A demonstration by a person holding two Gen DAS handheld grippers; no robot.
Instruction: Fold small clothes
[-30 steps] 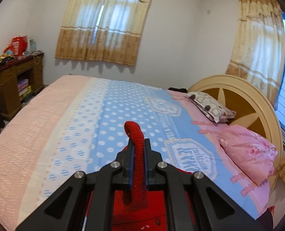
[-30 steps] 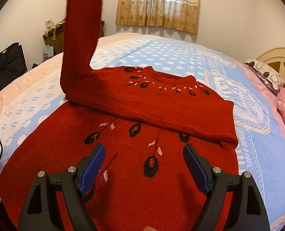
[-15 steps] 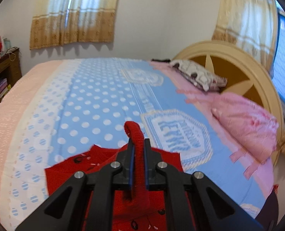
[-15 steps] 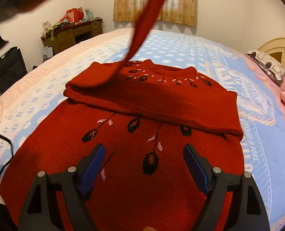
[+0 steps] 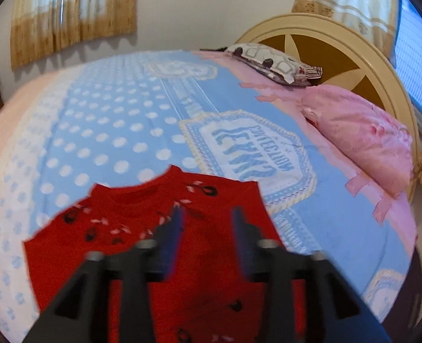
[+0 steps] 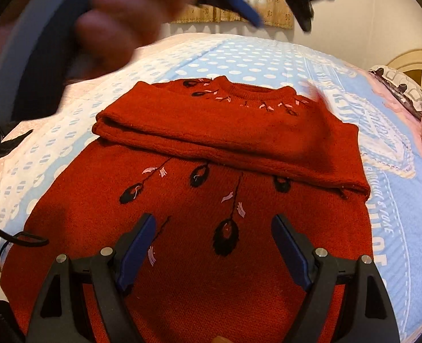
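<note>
The right tool stands wide open and empty above the hem of the red sweater, near the bed's near edge. The left tool is opening, having released the sleeve, now folded across the chest. Sleeve folds appear complete.

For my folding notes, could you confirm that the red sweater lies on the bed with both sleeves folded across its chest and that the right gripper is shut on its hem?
Not quite: in the right wrist view the right gripper is open above the red sweater, holding nothing. The sweater does lie on the bed with its sleeves folded across the chest.
</note>
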